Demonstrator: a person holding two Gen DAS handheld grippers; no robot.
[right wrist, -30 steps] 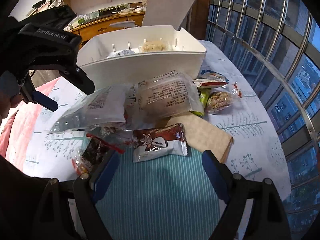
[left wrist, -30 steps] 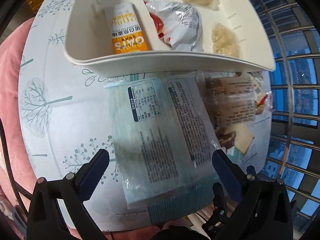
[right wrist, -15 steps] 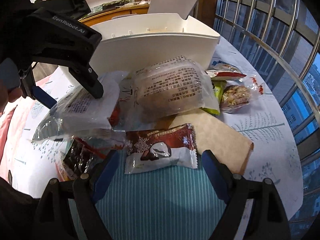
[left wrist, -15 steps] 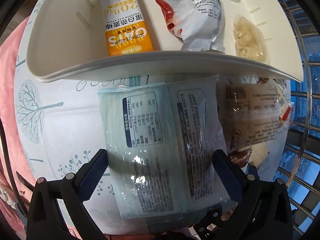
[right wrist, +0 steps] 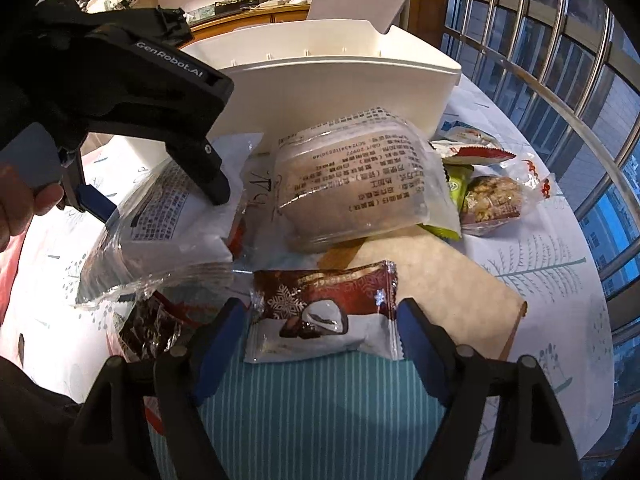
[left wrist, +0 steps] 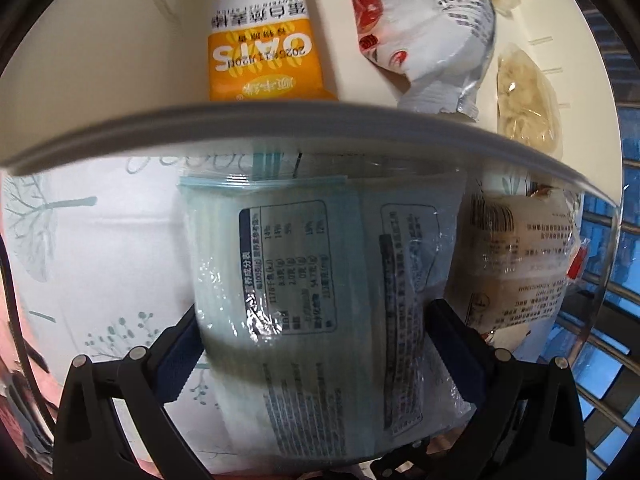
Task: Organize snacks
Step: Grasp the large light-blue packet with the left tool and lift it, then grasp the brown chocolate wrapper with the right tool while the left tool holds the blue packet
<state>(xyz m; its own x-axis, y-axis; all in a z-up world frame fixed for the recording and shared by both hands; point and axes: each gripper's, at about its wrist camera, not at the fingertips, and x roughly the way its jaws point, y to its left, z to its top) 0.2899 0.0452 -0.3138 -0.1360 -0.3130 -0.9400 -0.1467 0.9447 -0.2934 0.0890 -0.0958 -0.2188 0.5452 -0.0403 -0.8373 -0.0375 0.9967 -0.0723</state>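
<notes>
Beside the bin (right wrist: 320, 92), both grippers straddle packets.
Left gripper (left wrist: 316, 344) wide around blue packet (left wrist: 320, 280), contact unclear; right gripper (right wrist: 320, 344) closing around red packet (right wrist: 324, 312), pads apart.

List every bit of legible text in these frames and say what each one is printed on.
"OATS" and "20%": orange and white oat bar packet in the white bin, seen upside down.
"GenRobot.AI": black body of the left tool.
Nutrition table and fine print on the pale blue packet: too small to read.
Print on the clear bun wrapper: too small to read.
</notes>
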